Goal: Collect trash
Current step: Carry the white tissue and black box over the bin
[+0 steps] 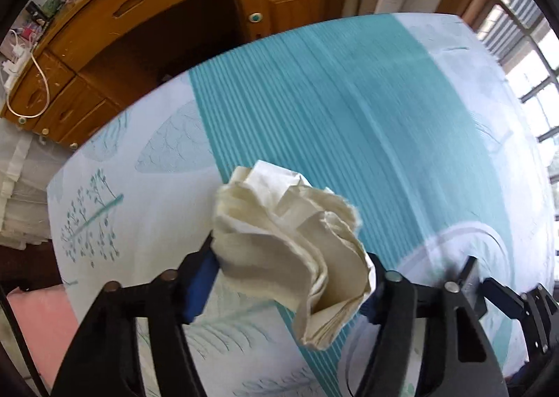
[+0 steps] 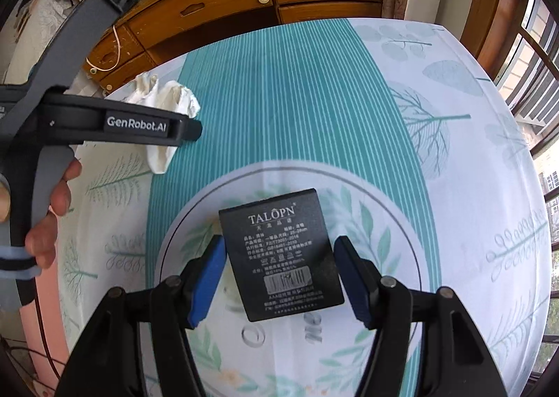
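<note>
Crumpled soft paper tissue (image 1: 290,243)

Tablecloth (image 2: 436,187) wide open right of the black box (image 2: 279,257) and beyond it: nothing on the teal stripe, free pass there. Left side crowded: crumpled tissue (image 1: 290,239) fills the gap between the left gripper (image 1: 293,278) pads, and that gripper's body plus the hand (image 2: 52,201) on it block the near-left edge. Box sits between the right gripper (image 2: 279,278) pads. Wooden desk (image 2: 244,12) walls off the far edge; window frame (image 2: 531,82) on the right.
</note>
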The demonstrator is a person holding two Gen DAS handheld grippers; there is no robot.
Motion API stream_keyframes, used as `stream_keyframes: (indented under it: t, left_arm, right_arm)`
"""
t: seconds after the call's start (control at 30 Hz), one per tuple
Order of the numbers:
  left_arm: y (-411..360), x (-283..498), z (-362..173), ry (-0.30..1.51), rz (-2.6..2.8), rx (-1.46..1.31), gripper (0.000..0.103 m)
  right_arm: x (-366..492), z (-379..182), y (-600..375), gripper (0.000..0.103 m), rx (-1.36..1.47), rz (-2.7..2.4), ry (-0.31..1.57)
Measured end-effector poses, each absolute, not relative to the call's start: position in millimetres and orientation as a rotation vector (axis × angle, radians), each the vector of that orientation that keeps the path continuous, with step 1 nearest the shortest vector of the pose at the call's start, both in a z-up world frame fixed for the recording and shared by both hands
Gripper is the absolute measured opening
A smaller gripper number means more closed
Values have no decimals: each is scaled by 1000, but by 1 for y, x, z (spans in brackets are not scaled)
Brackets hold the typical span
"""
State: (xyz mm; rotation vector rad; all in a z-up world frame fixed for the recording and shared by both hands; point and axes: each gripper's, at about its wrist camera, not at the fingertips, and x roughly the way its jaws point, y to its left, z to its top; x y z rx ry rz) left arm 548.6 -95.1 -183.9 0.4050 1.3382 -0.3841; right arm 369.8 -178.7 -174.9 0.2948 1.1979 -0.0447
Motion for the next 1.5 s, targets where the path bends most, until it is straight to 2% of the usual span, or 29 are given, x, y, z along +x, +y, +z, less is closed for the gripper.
stream_keyframes:
  t: [0.27,0.67,1.07,1.33,1.5]
  left_arm:
    - [-72,469,-149,1327,-436,351,62]
    - [-24,249,-87,1307,-361,154,62]
    - [-14,44,-88,1357,-179,-5,62]
    - [-19,-20,-88,1371,-183,43,62]
    - [-19,-40,-109,1371,-204,71,62]
  right_arm:
    - [324,-153,-170,63,298,-8,1180]
    - [179,-111,-145,63,238,176,1177]
    - [9,-91,-157,63,153,386,1174]
    - [-62,-110,-166,63,220,425,1278]
    - [-83,-138,-162,63,266,384,1336]
